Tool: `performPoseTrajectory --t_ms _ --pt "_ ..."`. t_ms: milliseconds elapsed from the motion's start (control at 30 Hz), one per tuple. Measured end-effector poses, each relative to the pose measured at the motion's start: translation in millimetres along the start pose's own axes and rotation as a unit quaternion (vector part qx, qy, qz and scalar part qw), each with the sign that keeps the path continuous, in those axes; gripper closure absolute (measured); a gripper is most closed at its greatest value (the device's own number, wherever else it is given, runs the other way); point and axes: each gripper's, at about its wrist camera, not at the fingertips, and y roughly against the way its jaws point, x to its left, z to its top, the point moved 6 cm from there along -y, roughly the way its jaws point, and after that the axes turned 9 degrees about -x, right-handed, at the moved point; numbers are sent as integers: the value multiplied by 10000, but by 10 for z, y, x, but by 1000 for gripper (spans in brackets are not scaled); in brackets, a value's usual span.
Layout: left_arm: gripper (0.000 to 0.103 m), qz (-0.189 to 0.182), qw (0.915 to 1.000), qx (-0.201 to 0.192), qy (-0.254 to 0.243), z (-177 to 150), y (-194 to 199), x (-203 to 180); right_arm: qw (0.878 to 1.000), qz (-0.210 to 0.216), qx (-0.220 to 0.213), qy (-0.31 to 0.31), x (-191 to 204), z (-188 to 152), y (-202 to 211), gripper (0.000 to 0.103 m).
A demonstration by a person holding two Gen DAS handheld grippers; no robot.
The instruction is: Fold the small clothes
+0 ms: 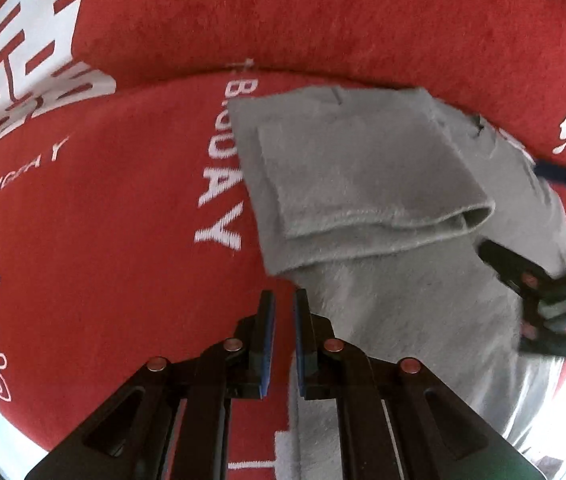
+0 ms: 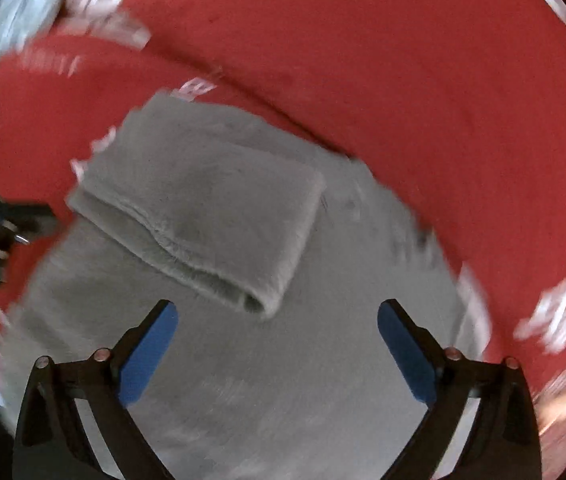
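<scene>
over the red cloth [image 1: 103, 200], left gripper [image 1: 284, 300] nearly pressed together, empty, right gripper [image 2: 278, 312] spread wide above the grey garment [image 2: 211, 216], probably best pinching its folded hem squarely.

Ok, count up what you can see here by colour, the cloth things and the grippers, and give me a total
Grey: 1, the grey garment, one part folded over the rest.
Red: 1, the red cloth with white print under it.
Black with blue pads: 2, the left gripper, nearly closed on nothing, and the right gripper, open.
Total: 4
</scene>
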Motion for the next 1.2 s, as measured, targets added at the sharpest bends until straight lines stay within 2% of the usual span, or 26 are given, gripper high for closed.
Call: performPoseTrajectory --t_ms 133,167,200,233,267,300,333,367,400,467,533,567,633,700,733,767,833,867,900,933,967,1000,1033,1067,1100,1200 --pt "93 -119 9999 40 -40 -37 -57 -94 9976 -393 53 572 93 99 -232 17" --pt "93 -115 9999 15 -50 -21 -72 -117 9970 -464 96 616 94 85 -302 35" --pt "93 -79 10000 -30 -40 16 -98 -148 9974 -431 168 544 83 90 -365 74" --pt "93 -23 10000 -61 -16 72 -154 -190 9988 -280 197 362 63 99 -385 90" --pt "93 36 10000 -75 22 113 -199 -189 9996 0 132 -256 -35 113 -352 94" --pt "93 100 9999 -67 117 147 -252 -162 9975 96 43 -693 -129 119 -306 94" --pt "93 99 9997 -59 212 154 -280 -144 9904 195 -46 -1371 -294 101 -247 94" --pt "93 68 9994 -80 315 167 -296 -126 9841 275 -87 -1750 -387 70 -209 94" --pt "93 56 9993 -115 353 182 -296 -119 9644 503 -175 -2590 -583 -27 -153 94" --pt "93 81 9995 -104 270 190 -299 -132 9072 861 -190 -4115 -918 -357 -126 94" --pt "93 75 9998 -90 188 198 -308 -158 8483 1151 -59 -5168 -1073 -637 -184 94" --pt "93 94 9998 -78 152 205 -312 -165 7883 1487 75 -5970 -1137 -913 -277 93" --pt "93 115 9999 -56 113 221 -325 -175 7134 1862 210 -6752 -1131 -1208 -381 82" --pt "93 103 9999 -30 132 236 -322 -171 6364 2223 109 -7385 -1096 -1415 -425 79" --pt "93 87 9998 -9 152 238 -318 -164 6237 2257 98 -7483 -1092 -1441 -404 77" --pt "93 66 9998 9 171 243 -310 -158 6292 2216 108 -7449 -1099 -1438 -372 73" --pt "93 20 9997 46 233 253 -294 -129 6826 1903 110 -7055 -1116 -1334 -259 63" --pt "93 12 9996 73 276 253 -283 -110 7263 1641 147 -6674 -1141 -1231 -217 55" --pt "93 28 9994 92 338 253 -271 -75 7803 1260 134 -6125 -1167 -1097 -145 52" --pt "93 97 9993 101 358 250 -266 -46 8198 962 100 -5644 -1175 -987 -91 52" --pt "93 219 9990 115 359 247 -269 -6 8690 559 87 -4916 -1157 -833 -47 49" --pt "93 239 9989 172 362 242 -296 21 9200 90 64 -3917 -1099 -659 -19 45" --pt "93 222 9988 213 380 239 -315 27 9464 -155 15 -3227 -1036 -567 -14 45" --pt "93 225 9988 224 377 243 -329 24 9687 -361 -67 -2457 -920 -430 -14 45" --pt "93 247 9989 214 335 249 -337 13 9854 -524 -193 -1607 -759 -283 -28 45" --pt "93 359 9987 171 311 245 -364 -1 9930 -746 -441 -807 -671 -136 -26 47"
